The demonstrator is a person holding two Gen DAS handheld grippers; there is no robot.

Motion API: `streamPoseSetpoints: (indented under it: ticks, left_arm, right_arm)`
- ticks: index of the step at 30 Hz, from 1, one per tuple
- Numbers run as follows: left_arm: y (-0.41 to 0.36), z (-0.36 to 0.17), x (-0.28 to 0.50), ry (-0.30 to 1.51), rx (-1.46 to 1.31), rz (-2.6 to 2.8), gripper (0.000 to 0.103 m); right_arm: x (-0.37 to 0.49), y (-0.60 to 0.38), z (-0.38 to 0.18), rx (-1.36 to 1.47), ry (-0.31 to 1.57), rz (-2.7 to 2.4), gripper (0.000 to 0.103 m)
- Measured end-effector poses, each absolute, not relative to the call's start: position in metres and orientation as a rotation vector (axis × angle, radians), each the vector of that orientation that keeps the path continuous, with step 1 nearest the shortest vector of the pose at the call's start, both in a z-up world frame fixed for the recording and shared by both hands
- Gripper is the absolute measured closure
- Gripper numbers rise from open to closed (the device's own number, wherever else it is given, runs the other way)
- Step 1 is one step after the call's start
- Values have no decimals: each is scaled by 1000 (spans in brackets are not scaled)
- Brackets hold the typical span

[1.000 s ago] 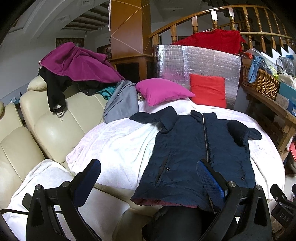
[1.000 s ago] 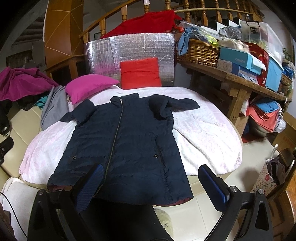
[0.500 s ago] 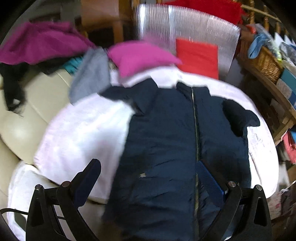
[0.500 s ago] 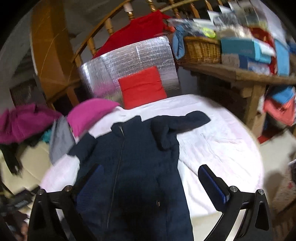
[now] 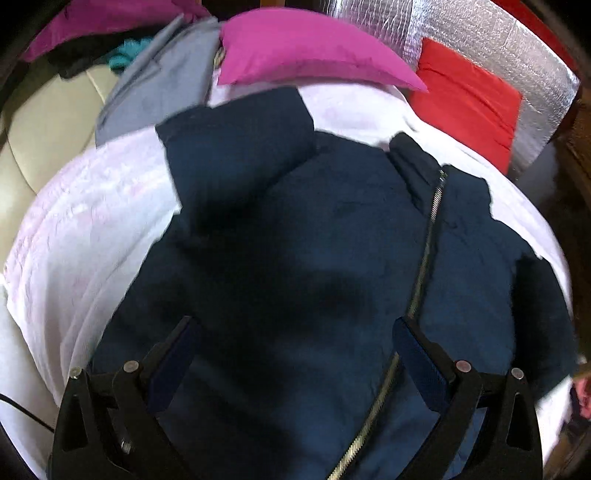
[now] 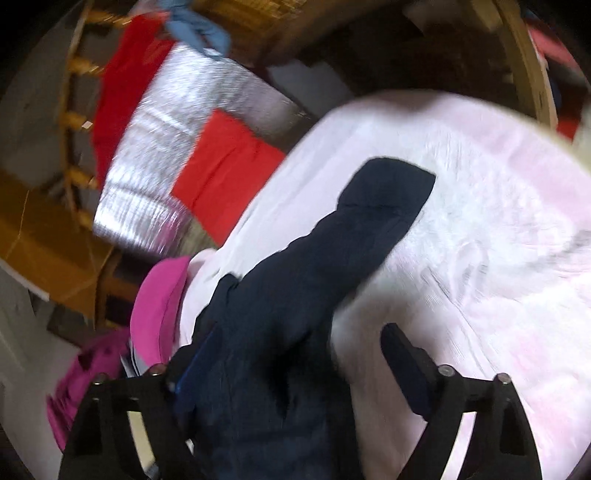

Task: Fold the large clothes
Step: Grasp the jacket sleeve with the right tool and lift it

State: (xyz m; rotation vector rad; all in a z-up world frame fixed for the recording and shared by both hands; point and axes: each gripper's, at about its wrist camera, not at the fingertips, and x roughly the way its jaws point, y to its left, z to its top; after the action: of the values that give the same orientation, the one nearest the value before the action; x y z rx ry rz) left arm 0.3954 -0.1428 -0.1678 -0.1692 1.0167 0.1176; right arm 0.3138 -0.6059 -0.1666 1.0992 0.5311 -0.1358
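Observation:
A navy zip-up coat (image 5: 332,229) lies flat, front up, on a round table under a pale pink cloth (image 5: 85,221). My left gripper (image 5: 295,328) is open and hovers low over the coat's chest, left of the zipper (image 5: 424,258), with its left sleeve (image 5: 236,147) ahead. My right gripper (image 6: 295,347) is open, tilted, over the base of the coat's right sleeve (image 6: 354,236), which points away across the pink cloth (image 6: 498,240). Neither gripper holds fabric.
A magenta cushion (image 5: 310,48), a red cushion (image 5: 469,96) and a silver foil panel (image 5: 487,33) stand behind the coat. A grey garment (image 5: 155,85) and a cream sofa (image 5: 40,122) are at left. A wooden shelf (image 6: 524,62) borders the table's right.
Both grippers have moved forward and down from the table's near edge to over the coat. The right one has swung and tilted toward the right sleeve. Both stay open.

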Motion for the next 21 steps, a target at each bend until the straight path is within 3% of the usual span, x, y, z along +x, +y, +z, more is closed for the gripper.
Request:
streamPoseSetpoints:
  ticks: [5, 13, 16, 19, 21]
  left_arm:
    - [-138, -156, 396, 877, -147, 168, 1]
    - [-132, -163, 418, 846, -113, 209, 1]
    - [-129, -170, 429, 857, -99, 245, 1]
    - [-127, -170, 433, 863, -102, 250, 1]
    - [-125, -169, 435, 854, -108, 260, 1]
  right_arm:
    - [358, -629, -197, 1179, 541, -169, 31]
    - [385, -657, -240, 1341, 488, -248, 35]
    - [389, -663, -248, 1388, 416, -233, 46]
    - [399, -662, -247, 1379, 401, -217, 70]
    - [399, -657, -237, 1329, 384, -220, 74]
